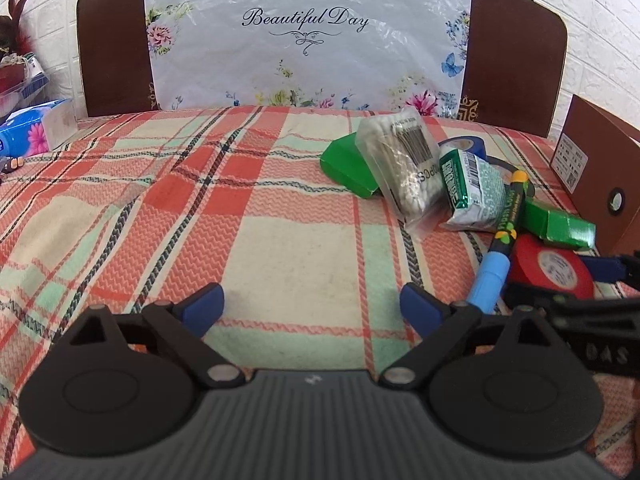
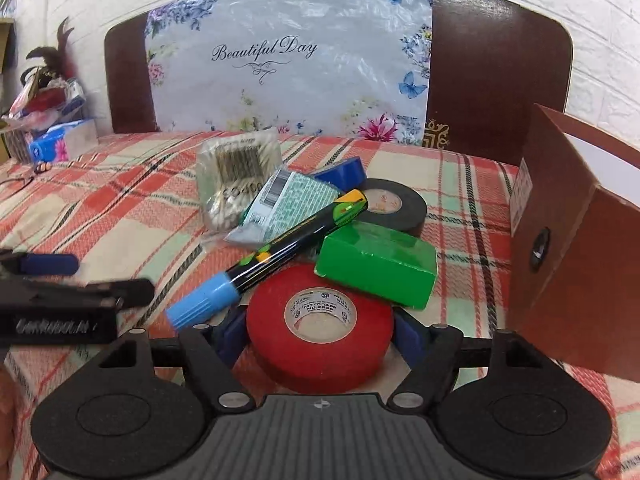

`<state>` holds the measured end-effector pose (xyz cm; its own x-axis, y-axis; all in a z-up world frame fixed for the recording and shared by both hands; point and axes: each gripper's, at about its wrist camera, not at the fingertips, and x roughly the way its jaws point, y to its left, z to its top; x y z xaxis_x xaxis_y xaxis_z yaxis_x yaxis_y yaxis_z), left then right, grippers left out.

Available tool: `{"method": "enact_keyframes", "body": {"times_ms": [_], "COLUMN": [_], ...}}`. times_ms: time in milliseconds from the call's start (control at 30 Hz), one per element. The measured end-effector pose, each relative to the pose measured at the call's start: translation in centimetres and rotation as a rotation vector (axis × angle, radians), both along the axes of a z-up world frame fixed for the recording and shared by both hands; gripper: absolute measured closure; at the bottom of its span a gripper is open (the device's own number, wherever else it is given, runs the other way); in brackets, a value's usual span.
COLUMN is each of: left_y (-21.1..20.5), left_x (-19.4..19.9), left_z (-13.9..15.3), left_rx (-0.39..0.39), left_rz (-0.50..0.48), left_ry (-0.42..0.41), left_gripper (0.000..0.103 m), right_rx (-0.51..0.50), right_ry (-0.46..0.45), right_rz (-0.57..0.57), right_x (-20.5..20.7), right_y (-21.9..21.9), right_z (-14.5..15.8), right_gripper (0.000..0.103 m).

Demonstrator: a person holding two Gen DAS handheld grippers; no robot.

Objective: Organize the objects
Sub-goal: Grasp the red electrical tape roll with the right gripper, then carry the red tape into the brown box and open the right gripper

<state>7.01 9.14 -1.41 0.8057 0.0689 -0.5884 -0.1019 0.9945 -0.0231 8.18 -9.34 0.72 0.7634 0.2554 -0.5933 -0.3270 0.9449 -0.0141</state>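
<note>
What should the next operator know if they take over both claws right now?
Left claw: open, holding nothing, over bare cloth.
Right claw: fingers on either side of the red tape; firm grip unclear.
Pile: marker leans on the red tape; green box just behind it; black tape, cotton swabs and gum pack further back.
Brown box stands open to the right.
Done: nothing visibly sorted. Left: the whole pile.

Blue tape roll (image 2: 347, 171) mostly hidden behind green packet (image 2: 295, 200); brown box (image 2: 576, 280) cut off at 3 o'clock; left gripper (image 2: 76, 280) motion-blurred at 9 o'clock.
</note>
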Motion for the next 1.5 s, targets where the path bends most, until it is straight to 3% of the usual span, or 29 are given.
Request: {"method": "enact_keyframes", "body": {"times_ms": [167, 233, 300, 333, 367, 433, 467, 567, 667, 700, 767, 800, 833, 1000, 1200, 1300, 1500], "left_y": [-0.1, -0.2, -1.2, -2.6, -4.5, -8.3, -10.0, -13.5, -15.6, -16.3, -17.1, -17.5, -17.9, -20.9, -26.7, -30.0, -34.1], "left_x": [-0.4, -1.4, -2.6, -3.0, -3.5, -4.3, -4.4, -4.1, -3.6, -3.6, -3.9, -3.8, -3.5, -2.1, 1.4, 3.9, 8.8], "left_z": [0.4, 1.1, 2.2, 2.9, 3.7, 4.9, 5.2, 4.5, 2.9, 2.3, 2.2, 2.5, 2.8, 7.1, 12.6, 13.1, 11.1], "left_rx": [0.007, -0.049, -0.147, -0.155, -0.134, -0.090, -0.084, -0.097, -0.097, -0.090, -0.062, -0.070, -0.097, -0.062, -0.031, -0.026, -0.032], "left_rz": [0.000, -0.024, -0.117, -0.182, -0.253, -0.391, -0.452, -0.561, -0.637, -0.655, -0.667, -0.689, -0.714, -0.759, -0.824, -0.840, -0.820], "left_ry": [0.024, 0.052, 0.060, 0.062, 0.057, 0.049, 0.063, 0.168, 0.292, 0.329, 0.322, 0.333, 0.350, 0.234, 0.062, 0.025, 0.050], "left_gripper": [0.007, 0.008, 0.010, 0.011, 0.011, 0.012, 0.013, 0.020, 0.027, 0.028, 0.036, 0.056, 0.064, 0.064, 0.058, 0.058, 0.054], "right_rx": [-0.010, -0.024, -0.040, -0.043, -0.044, -0.053, -0.054, -0.070, -0.048, -0.037, -0.014, 0.002, 0.009, -0.002, -0.080, -0.064, -0.009], "right_ry": [-0.010, -0.021, -0.033, -0.035, -0.037, -0.033, -0.032, -0.042, -0.039, -0.032, -0.035, -0.036, -0.048, -0.220, -0.411, -0.416, -0.309], "right_rz": [-0.020, -0.057, -0.098, -0.119, -0.136, -0.165, -0.166, -0.150, -0.110, -0.110, -0.107, -0.109, -0.123, -0.210, -0.314, -0.361, -0.426], "right_x": [-6.0, -8.8, -11.2, -12.0, -12.5, -12.9, -13.0, -13.4, -13.7, -13.7, -13.6, -13.5, -13.4, -12.5, -8.6, -5.7, 0.1], "right_y": [-3.4, -5.0, -6.4, -7.0, -7.6, -8.3, -8.4, -8.4, -8.6, -8.8, -9.2, -9.4, -9.6, -11.7, -16.0, -19.2, -24.1], "right_z": [0.0, 0.0, -0.1, -0.1, -0.2, -0.2, -0.1, -0.2, -0.2, -0.2, -0.2, 0.0, 0.2, 3.3, 7.2, 8.0, 7.0], "right_gripper": [0.031, 0.031, 0.031, 0.032, 0.032, 0.018, 0.017, 0.019, 0.033, 0.033, 0.033, 0.033, 0.033, 0.033, 0.033, 0.033, 0.033]}}
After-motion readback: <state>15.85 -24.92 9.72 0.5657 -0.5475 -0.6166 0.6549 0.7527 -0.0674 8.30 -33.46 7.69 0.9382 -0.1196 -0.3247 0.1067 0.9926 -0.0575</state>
